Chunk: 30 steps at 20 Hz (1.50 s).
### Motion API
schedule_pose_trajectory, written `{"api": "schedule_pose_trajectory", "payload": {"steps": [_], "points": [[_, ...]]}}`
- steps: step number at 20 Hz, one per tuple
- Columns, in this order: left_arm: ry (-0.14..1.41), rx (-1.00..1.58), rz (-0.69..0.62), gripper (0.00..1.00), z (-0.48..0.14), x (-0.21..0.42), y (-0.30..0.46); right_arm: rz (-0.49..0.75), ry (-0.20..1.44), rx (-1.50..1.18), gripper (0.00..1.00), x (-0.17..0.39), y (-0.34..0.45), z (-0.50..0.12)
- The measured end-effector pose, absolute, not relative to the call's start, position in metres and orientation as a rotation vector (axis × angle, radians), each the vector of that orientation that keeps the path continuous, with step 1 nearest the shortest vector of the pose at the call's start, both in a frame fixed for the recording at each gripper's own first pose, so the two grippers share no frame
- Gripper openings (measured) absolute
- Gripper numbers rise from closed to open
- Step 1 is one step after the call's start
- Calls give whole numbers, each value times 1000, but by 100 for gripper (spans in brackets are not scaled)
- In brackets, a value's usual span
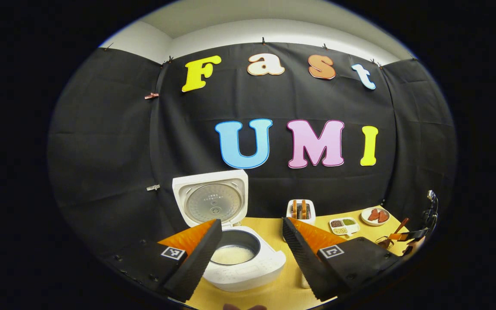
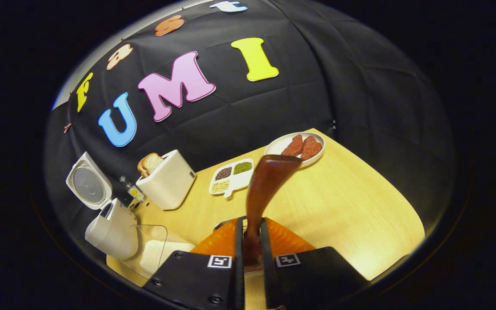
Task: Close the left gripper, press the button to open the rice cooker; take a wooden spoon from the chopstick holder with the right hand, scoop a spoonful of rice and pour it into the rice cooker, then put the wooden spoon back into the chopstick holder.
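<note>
We find the left gripper (image 1: 251,252) spread, hovering before the cooker (image 1: 248,262), whose lid stands up with rice showing in the pot; the right gripper (image 2: 251,249) pinches the spoon (image 2: 265,185), bowl raised over the table (image 2: 351,202); beyond lie a tray (image 2: 232,176) and plate (image 2: 294,148).

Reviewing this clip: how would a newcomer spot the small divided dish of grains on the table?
Start at the white toaster holding bread on the wooden table. Between it and the round plate of reddish slices lies the divided dish. It alone is white with three compartments: dark, green and pale grains.
</note>
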State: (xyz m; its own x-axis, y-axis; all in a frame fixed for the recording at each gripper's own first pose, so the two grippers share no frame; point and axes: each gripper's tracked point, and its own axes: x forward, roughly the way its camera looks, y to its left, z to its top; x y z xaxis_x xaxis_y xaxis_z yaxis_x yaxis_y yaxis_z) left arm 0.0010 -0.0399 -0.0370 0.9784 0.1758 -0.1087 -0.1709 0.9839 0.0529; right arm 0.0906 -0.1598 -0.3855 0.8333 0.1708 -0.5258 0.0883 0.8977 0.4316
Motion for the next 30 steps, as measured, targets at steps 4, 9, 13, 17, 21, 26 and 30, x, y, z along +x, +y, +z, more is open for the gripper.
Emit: {"api": "schedule_pose_trajectory", "payload": {"steps": [4, 9, 13, 17, 21, 26, 30], "points": [[91, 54, 156, 97, -28, 8, -41, 3, 598, 466, 49, 84, -169, -382], [59, 10, 82, 97, -15, 16, -48, -55, 568, 398, 74, 68, -186, -353], [24, 1, 59, 97, 0, 31, -39, -63, 510, 356, 94, 54, -187, -306], [-35, 13, 56, 97, 24, 51, -17, -65, 443, 330, 98, 39, -180, -257], [-113, 24, 82, 97, 51, 75, 19, -78, 397, 289, 98, 23, -173, -220], [-170, 84, 162, 96, 75, 115, 76, -133, 351, 256, 98, 9, -155, -199], [-168, 80, 207, 96, 72, 159, 114, -160, 326, 247, 98, -6, -138, -180]]}}
